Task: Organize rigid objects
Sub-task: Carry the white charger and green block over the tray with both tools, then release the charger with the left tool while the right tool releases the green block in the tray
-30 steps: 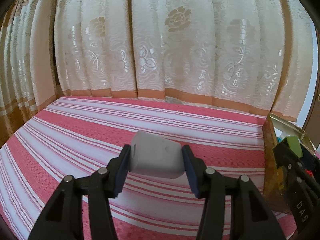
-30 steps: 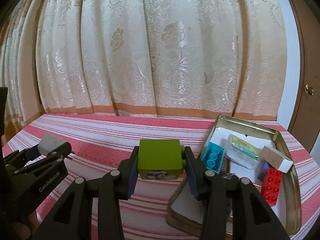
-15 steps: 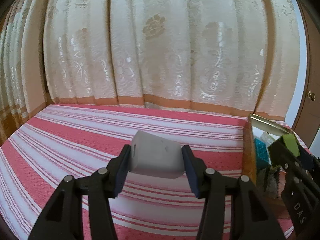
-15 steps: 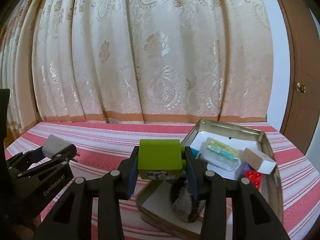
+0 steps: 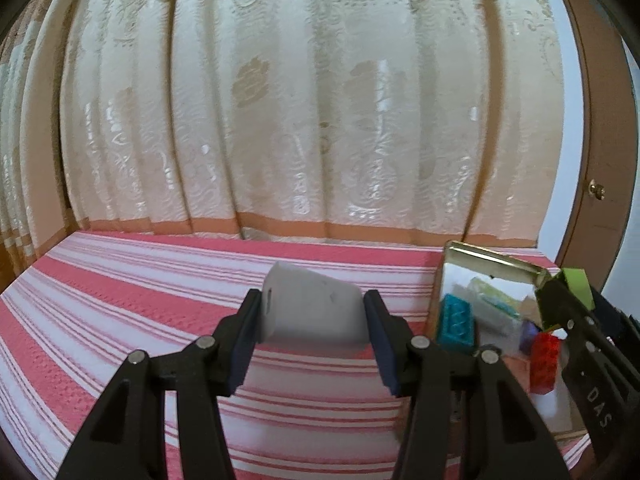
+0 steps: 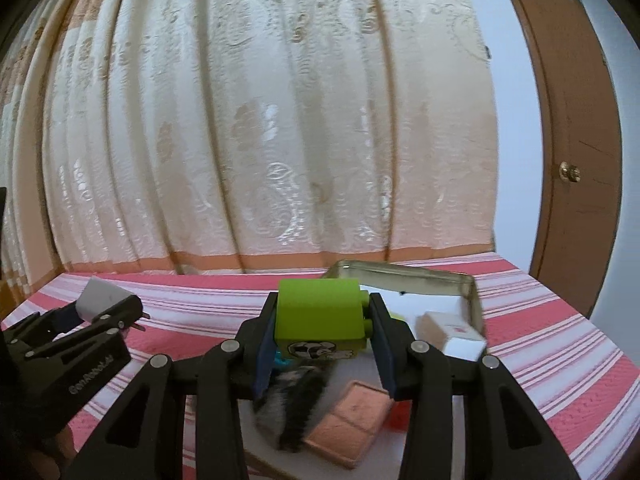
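My left gripper [image 5: 314, 316] is shut on a white block [image 5: 312, 312] and holds it above the striped cloth, left of the metal tin [image 5: 492, 258]. It also shows in the right wrist view [image 6: 102, 312]. My right gripper [image 6: 322, 330] is shut on a green brick [image 6: 320, 320] and holds it over the tin [image 6: 400, 270]. In the left wrist view the green brick [image 5: 576, 286] shows at the right over the tin. The tin holds a teal brick [image 5: 456, 320], a red brick [image 5: 544, 362], a small white box [image 6: 448, 330], a copper-coloured flat piece [image 6: 344, 426] and a dark furry item [image 6: 296, 404].
A red and white striped cloth [image 5: 160, 312] covers the surface. A cream patterned curtain [image 5: 300, 120] hangs along the far edge. A brown door [image 6: 576, 160] with a knob stands at the right.
Both grippers have moved right toward the tin. The green brick now hangs over the tin's inside, and more of the tin's contents show in the left wrist view.
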`<state>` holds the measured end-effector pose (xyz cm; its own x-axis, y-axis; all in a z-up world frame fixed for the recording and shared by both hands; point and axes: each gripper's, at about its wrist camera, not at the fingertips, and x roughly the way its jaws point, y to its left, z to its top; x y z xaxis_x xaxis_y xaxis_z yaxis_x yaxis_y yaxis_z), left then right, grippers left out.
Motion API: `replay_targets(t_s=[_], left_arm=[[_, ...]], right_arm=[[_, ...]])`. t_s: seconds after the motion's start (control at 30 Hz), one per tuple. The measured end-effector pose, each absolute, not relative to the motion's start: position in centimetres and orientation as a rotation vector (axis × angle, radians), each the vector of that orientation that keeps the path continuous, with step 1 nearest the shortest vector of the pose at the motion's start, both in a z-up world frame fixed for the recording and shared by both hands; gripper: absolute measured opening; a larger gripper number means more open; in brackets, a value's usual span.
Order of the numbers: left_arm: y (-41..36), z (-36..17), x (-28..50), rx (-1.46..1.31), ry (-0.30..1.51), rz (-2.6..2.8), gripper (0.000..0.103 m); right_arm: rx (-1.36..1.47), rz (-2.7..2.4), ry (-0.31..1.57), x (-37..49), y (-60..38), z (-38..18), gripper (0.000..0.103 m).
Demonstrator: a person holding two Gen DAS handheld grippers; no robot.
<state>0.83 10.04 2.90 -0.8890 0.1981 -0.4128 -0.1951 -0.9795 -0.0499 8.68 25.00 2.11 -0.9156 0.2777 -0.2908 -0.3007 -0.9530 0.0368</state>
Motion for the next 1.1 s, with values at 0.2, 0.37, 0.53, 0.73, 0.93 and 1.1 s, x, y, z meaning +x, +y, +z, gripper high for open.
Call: replay_targets(t_s=[0.2, 0.37, 0.53, 0.73, 0.93, 1.1], left_arm=[[12.1, 3.6, 1.2, -0.595, 0.004, 2.838, 0.051], [14.1, 4.0, 1.5, -0.577, 0.022, 2.807, 0.051], [16.3, 3.8, 1.4, -0.588, 0.036, 2.764, 0.051], [18.5, 3.2, 1.0, -0.614, 0.057, 2.726, 0.051], [20.3, 2.2, 0.7, -0.653, 0.099, 2.704, 0.051], [21.3, 1.6, 0.1, -0.702, 0.121, 2.690, 0.051]], right_arm=[[-0.396, 2.764, 0.146, 9.4, 27.8, 2.2, 0.045], [-0.399, 2.719, 0.167, 9.6, 30.1, 2.3, 0.045], [-0.407, 2.678, 0.181, 9.6, 31.9, 2.3, 0.045], [-0.452, 2.674, 0.190, 8.9, 33.6, 2.1, 0.045], [-0.489, 2.690, 0.167, 8.4, 33.8, 2.1, 0.045], [-0.547, 2.690, 0.173, 7.9, 34.0, 2.0, 0.045]])
